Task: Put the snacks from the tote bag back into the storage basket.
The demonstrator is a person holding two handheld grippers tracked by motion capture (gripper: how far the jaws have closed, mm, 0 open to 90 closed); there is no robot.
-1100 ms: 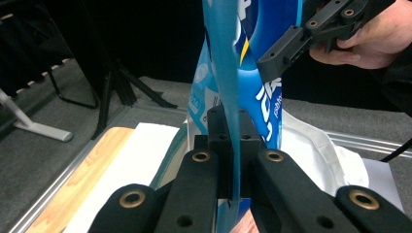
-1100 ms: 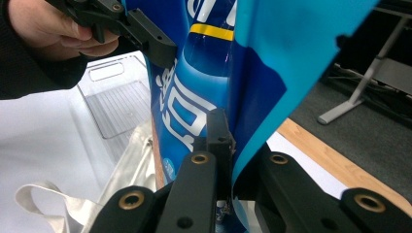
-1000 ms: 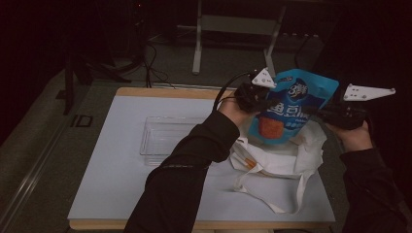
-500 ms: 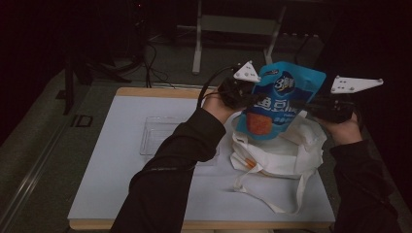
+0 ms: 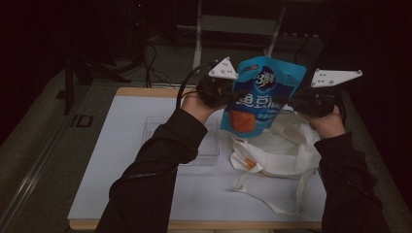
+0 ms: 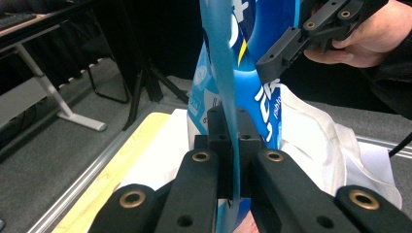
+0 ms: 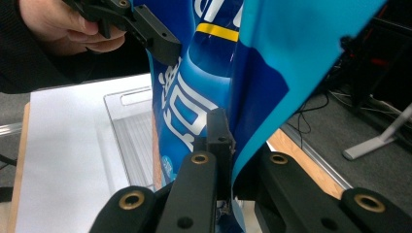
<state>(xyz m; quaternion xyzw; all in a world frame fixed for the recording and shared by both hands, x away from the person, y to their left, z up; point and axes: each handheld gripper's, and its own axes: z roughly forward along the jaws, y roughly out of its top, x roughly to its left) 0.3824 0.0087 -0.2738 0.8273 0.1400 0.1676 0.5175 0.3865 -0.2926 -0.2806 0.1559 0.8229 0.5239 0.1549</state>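
A glossy blue pouch (image 5: 262, 94) of thin, crinkled plastic with white lettering and an orange patch hangs upright in the air above a soft white cloth bag (image 5: 279, 150). The left gripper (image 5: 228, 94) is clamped on its left edge, the right gripper (image 5: 286, 102) on its right edge. A clear, ribbed plastic tray (image 5: 206, 143) lies flat on the white surface (image 5: 121, 160) beside the bag.

From up high we look forward and down over the whole table (image 5: 145, 194). Our two gripper cams sit super close, each facing inward along its own jaws, and all three catch the blue pouch (image 5: 260, 97).
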